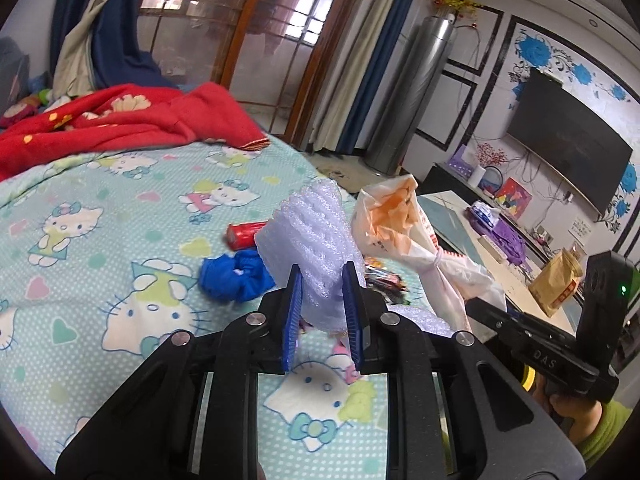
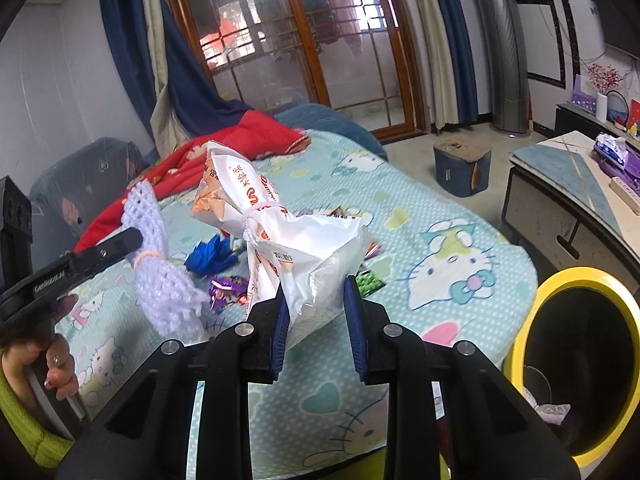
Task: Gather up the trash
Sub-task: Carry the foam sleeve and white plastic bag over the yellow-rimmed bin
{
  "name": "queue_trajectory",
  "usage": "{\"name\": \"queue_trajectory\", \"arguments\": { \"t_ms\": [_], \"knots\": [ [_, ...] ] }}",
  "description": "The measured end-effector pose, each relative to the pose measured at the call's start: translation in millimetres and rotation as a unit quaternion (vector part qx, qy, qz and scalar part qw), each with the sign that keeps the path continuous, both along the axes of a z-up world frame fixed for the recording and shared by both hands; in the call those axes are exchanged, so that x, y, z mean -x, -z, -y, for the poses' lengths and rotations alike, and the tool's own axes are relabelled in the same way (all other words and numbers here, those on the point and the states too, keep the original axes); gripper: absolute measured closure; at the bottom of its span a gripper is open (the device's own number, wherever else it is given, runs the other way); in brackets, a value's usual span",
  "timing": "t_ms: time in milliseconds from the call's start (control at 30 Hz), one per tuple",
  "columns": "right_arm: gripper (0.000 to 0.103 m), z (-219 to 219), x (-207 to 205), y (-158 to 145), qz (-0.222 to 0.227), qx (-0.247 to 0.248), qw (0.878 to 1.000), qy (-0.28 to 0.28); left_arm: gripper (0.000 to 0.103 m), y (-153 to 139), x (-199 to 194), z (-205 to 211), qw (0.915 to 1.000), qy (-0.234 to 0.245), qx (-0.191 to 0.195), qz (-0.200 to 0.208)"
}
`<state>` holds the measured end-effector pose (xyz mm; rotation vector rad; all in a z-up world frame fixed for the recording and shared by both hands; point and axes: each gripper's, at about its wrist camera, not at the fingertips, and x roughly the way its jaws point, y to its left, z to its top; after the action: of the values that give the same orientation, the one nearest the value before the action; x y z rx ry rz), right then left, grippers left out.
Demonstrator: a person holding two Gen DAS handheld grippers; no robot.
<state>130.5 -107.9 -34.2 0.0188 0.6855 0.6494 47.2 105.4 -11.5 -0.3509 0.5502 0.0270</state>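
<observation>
My left gripper [image 1: 323,276] is shut on a white foam net sleeve [image 1: 308,232], lifted off the Hello Kitty bedsheet [image 1: 120,208]. My right gripper [image 2: 315,292] is shut on a tied white plastic bag [image 2: 304,248] with orange print, also held above the bed. The two held pieces hang side by side; the foam net [image 2: 160,280] is left of the bag. Still lying on the sheet are a crumpled blue piece [image 1: 236,276], a red tube [image 1: 244,234] and shiny snack wrappers [image 2: 224,286]. A yellow-rimmed bin [image 2: 524,320] stands at the bed's right edge.
A red blanket [image 1: 120,120] lies bunched at the far end of the bed. To the right is a low table [image 2: 560,184] with tissues and a paper bag [image 1: 558,280]. A small stool [image 2: 462,168] stands on the floor beyond the bed.
</observation>
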Motion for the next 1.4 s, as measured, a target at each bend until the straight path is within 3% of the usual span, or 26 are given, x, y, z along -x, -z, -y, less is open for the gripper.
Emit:
{"name": "queue_trajectory", "arguments": {
  "t_ms": [500, 1400],
  "knots": [
    [0.078, 44.4, -8.1, -18.5, 0.022, -0.017, 0.999, 0.047, 0.089, -12.2, -9.1, 49.6, 0.9983, 0.048, -0.026, 0.018],
    [0.078, 147.4, -13.1, -8.5, 0.025, -0.02, 0.986, 0.165, 0.089, -5.0, -37.6, 126.4, 0.9882, 0.14, -0.057, 0.025]
  ]
}}
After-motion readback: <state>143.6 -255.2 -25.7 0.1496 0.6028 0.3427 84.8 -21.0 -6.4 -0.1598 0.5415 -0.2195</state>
